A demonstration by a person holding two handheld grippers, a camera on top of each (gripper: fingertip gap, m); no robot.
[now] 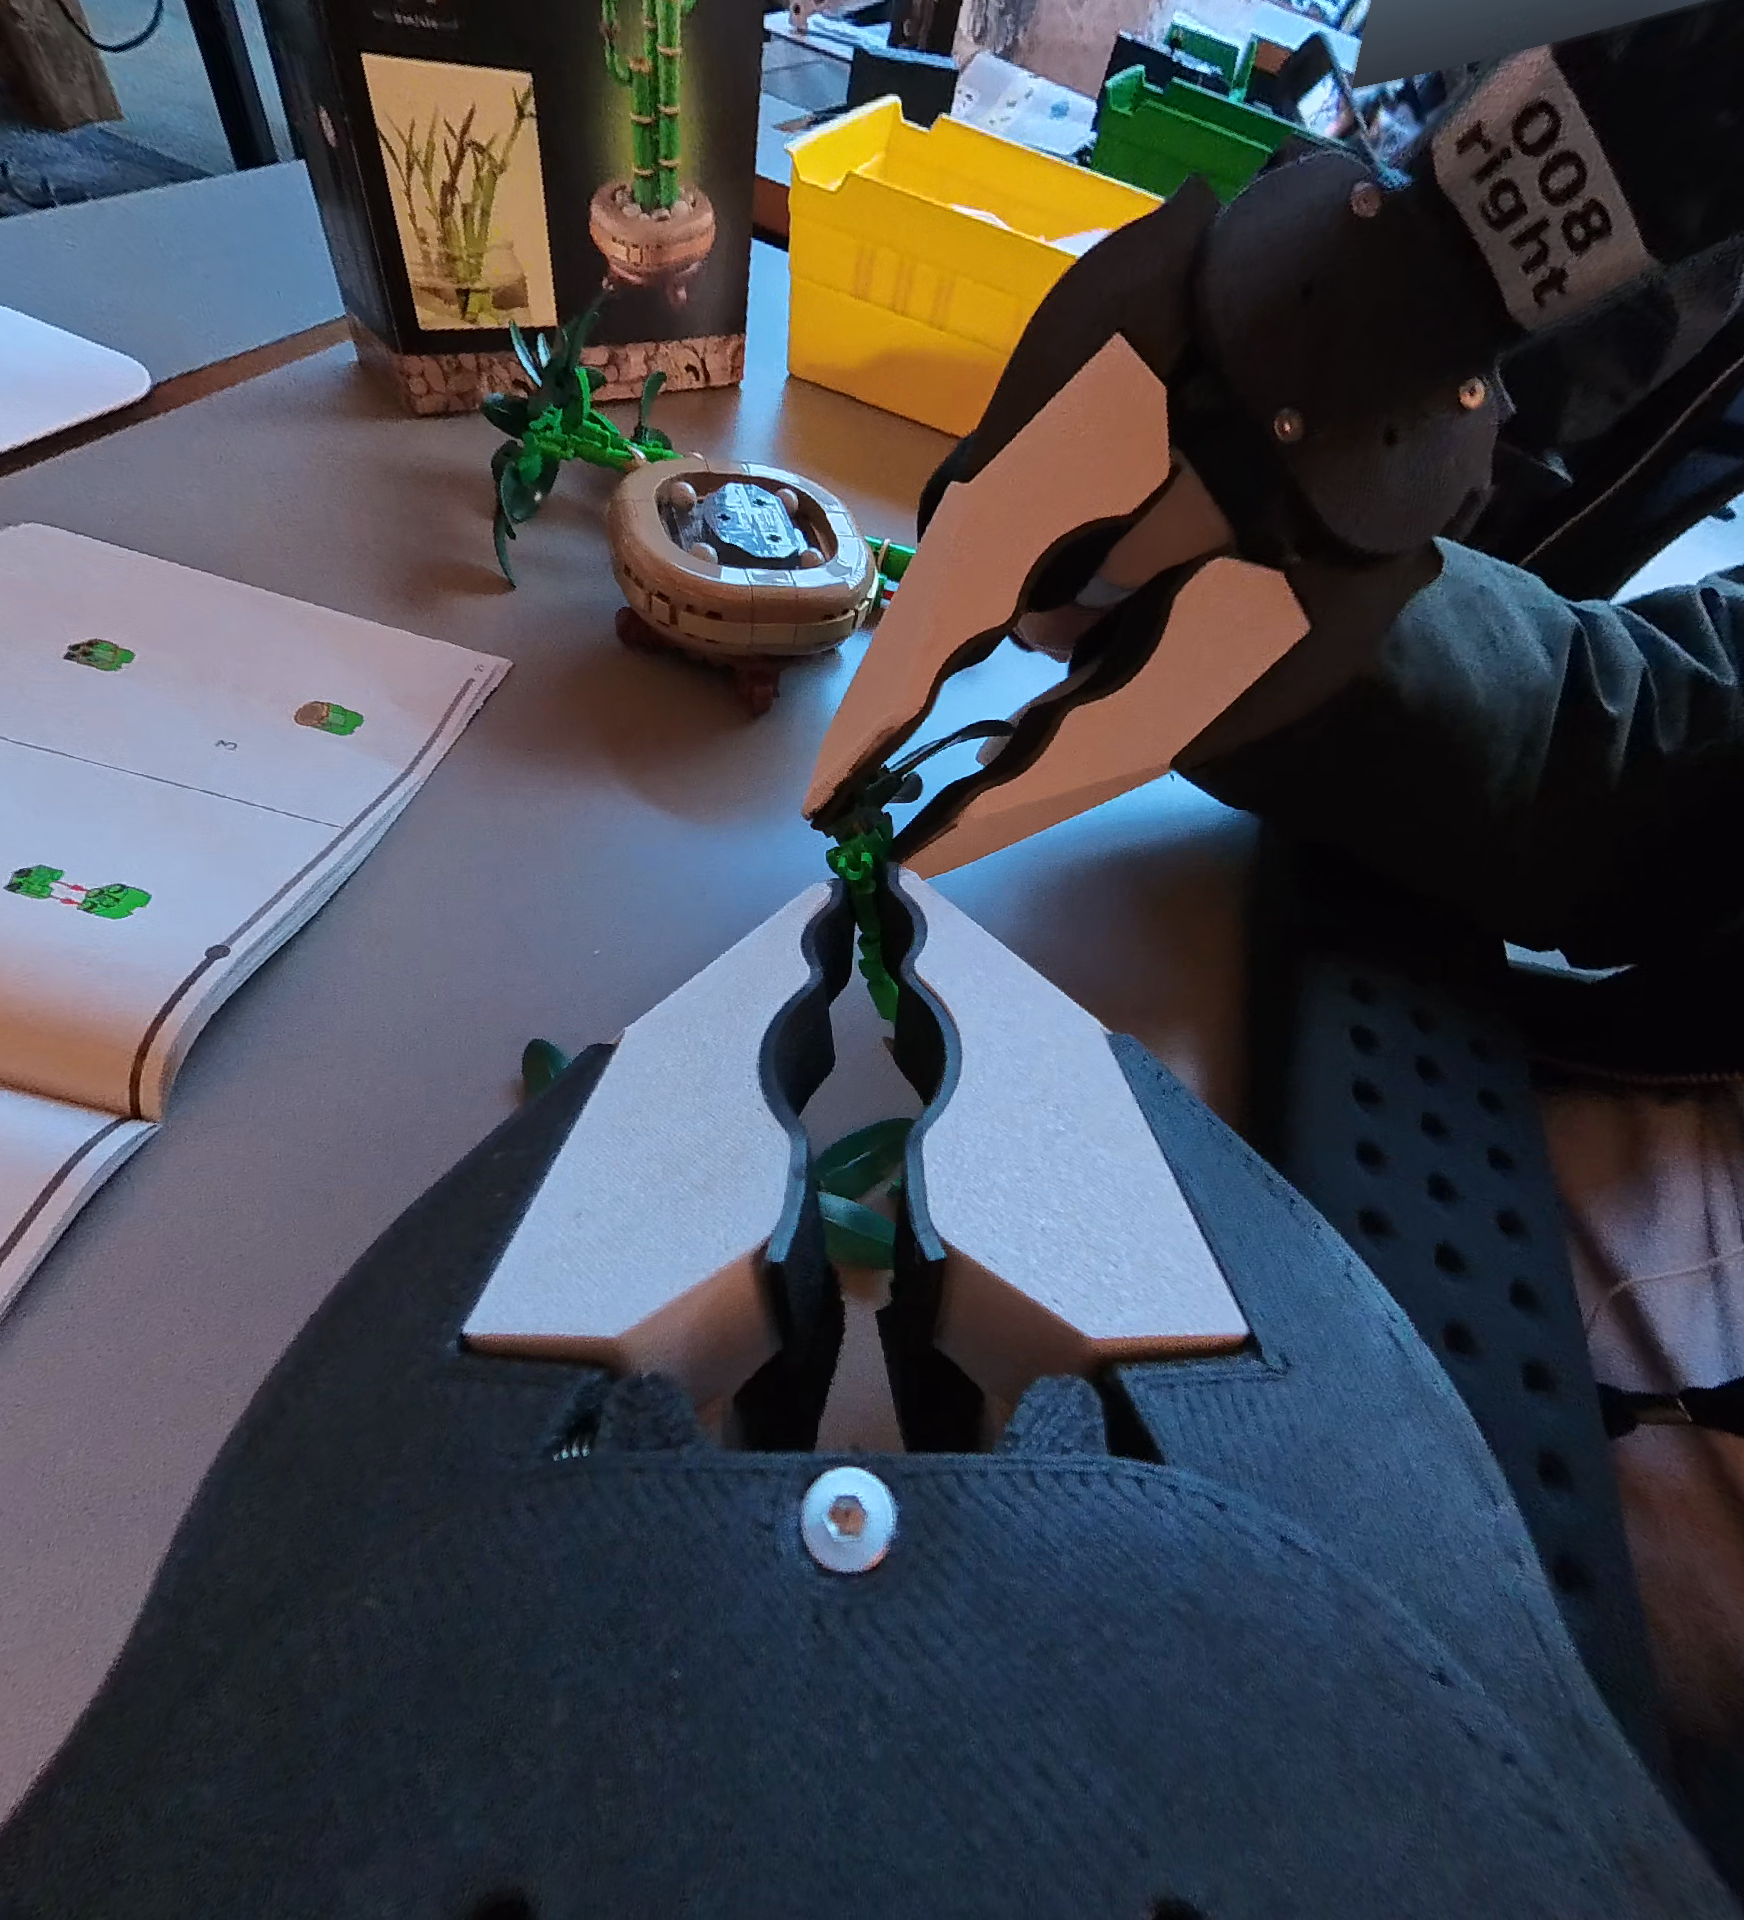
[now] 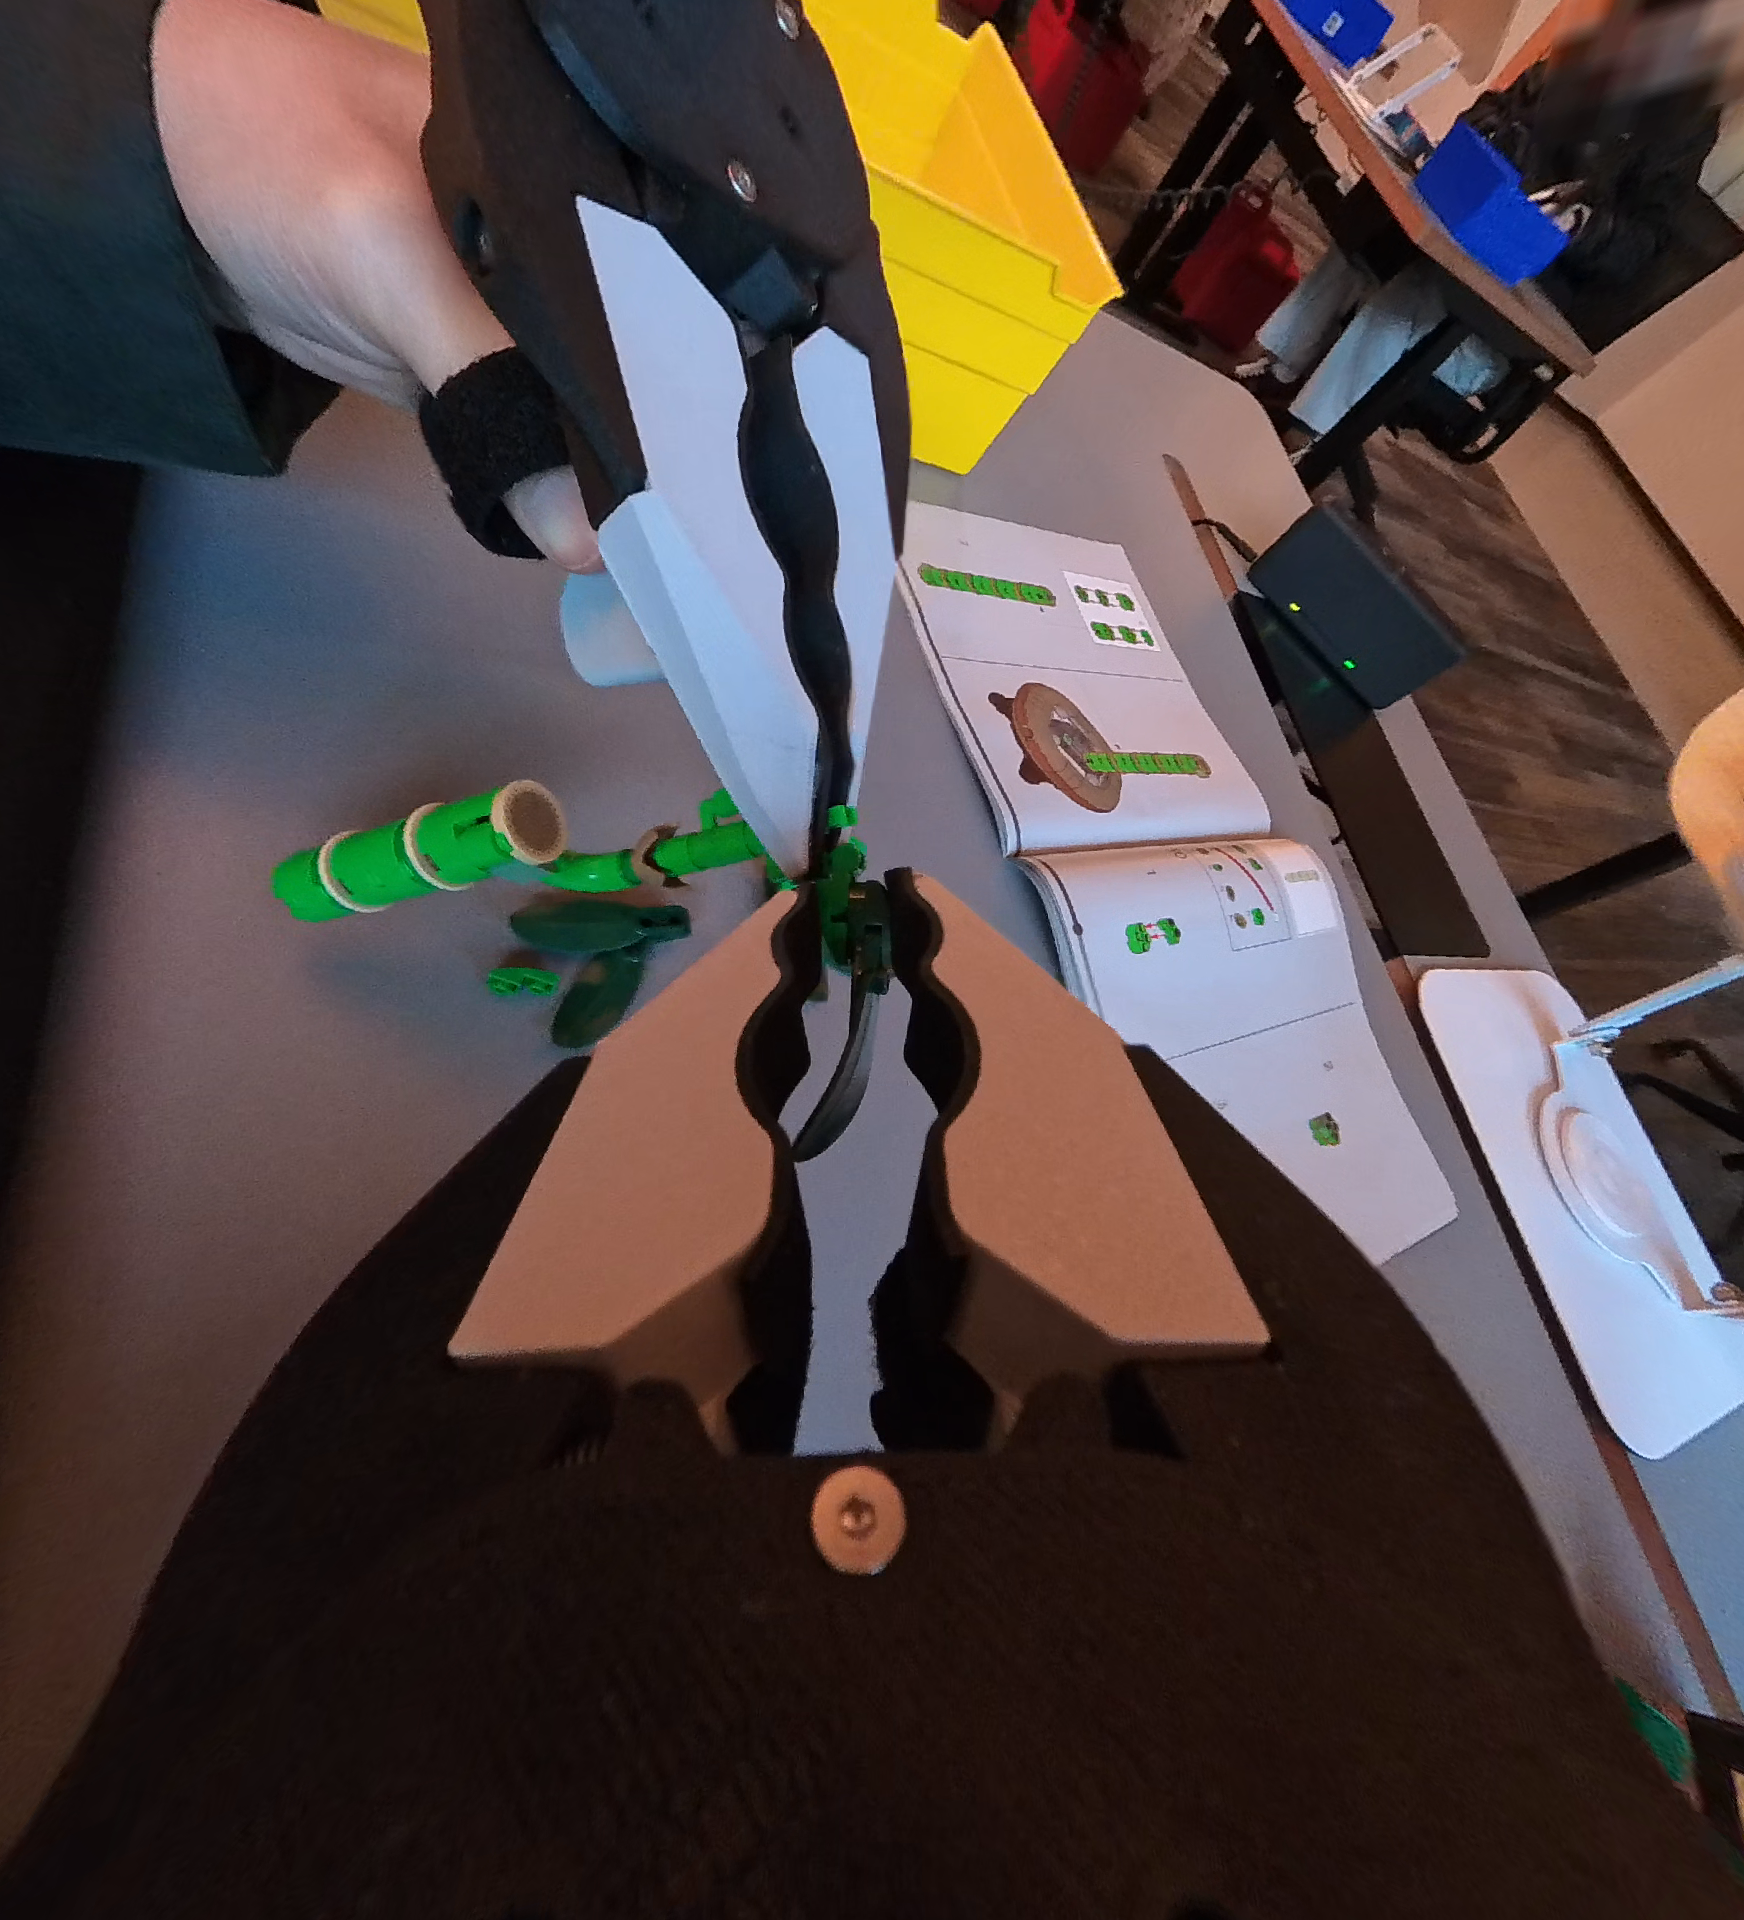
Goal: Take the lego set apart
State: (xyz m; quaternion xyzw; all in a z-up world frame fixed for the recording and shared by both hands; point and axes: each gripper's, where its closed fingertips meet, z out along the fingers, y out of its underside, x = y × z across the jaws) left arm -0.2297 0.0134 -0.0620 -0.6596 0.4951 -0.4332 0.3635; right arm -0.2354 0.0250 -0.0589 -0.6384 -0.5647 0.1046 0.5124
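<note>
Lego sprig (image 1: 863,904) pinched btwn L claw (image 1: 866,894), R claw (image 2: 852,883); tips nearly touching.

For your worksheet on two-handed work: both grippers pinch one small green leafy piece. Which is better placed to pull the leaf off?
Probably the right gripper: its tips clamp the dark leaf end of the green piece, while the left gripper grips the stem, suited to bracing.
</note>
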